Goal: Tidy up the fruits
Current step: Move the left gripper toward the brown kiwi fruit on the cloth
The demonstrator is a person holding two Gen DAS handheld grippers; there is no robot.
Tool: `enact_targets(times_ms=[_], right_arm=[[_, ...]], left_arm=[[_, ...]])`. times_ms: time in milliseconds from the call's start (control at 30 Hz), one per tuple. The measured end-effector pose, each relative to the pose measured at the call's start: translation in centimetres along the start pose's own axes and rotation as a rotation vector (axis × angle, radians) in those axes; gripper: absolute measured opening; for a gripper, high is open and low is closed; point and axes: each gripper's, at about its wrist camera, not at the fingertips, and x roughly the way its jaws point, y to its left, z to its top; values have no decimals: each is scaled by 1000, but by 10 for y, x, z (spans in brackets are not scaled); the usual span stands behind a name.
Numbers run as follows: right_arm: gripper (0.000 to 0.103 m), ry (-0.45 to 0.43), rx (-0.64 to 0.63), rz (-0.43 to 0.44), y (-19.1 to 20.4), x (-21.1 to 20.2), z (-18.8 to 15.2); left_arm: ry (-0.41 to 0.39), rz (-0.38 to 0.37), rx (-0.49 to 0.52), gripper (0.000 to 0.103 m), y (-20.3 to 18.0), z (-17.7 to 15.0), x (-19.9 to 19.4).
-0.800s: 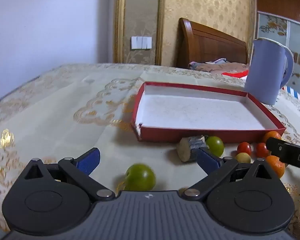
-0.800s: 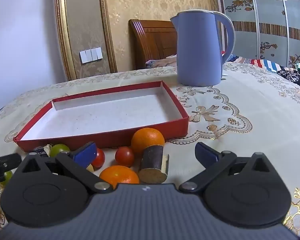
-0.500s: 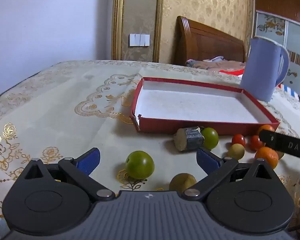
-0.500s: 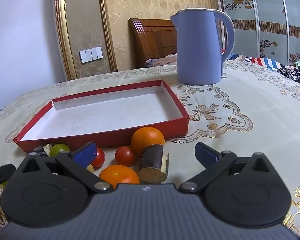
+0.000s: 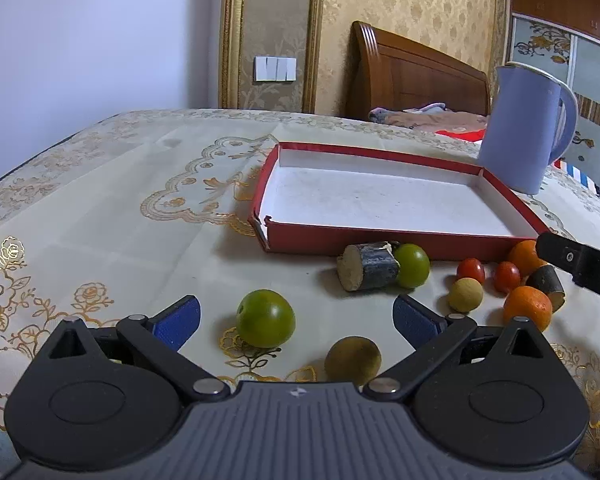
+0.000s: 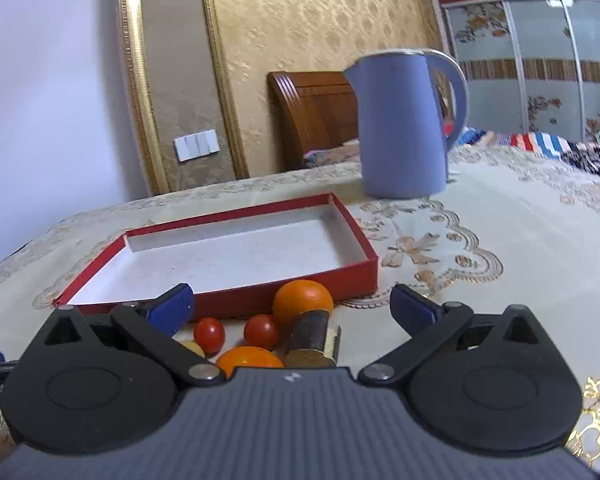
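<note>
Left claw (image 5: pixel 296 318) and right claw (image 6: pixel 290 306), both spread apart, gripping nothing. Fruits lie on the desk (image 5: pixel 100 216) at 6 o'clock of the red tray (image 5: pixel 380 236); green fruit (image 5: pixel 265 318) sits between the left fingers.

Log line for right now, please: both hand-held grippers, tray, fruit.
left hand-held gripper: open, empty | right hand-held gripper: open, empty | red tray: no fruit inside | green fruit: on tablecloth between left fingers

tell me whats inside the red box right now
Nothing: the red box shows only its bare white floor in both views. All the fruits lie outside, on the tablecloth before its near wall. No part of the floor is covered.
</note>
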Motion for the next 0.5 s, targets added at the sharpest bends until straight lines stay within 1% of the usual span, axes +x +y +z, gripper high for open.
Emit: enact_targets(times_ms=[100, 200, 400, 500], right_arm=[[103, -6, 1, 4, 0, -1, 0], [103, -14, -10, -13, 3, -2, 0], [103, -23, -95, -43, 17, -5, -2], [103, -23, -77, -45, 13, -5, -2]], left_arm=[[-5, 10, 13, 103, -2, -1, 0], [-1, 4, 17, 103, -3, -1, 2], [9, -2, 23, 103, -3, -2, 6], [12, -3, 24, 103, -3, -2, 7]])
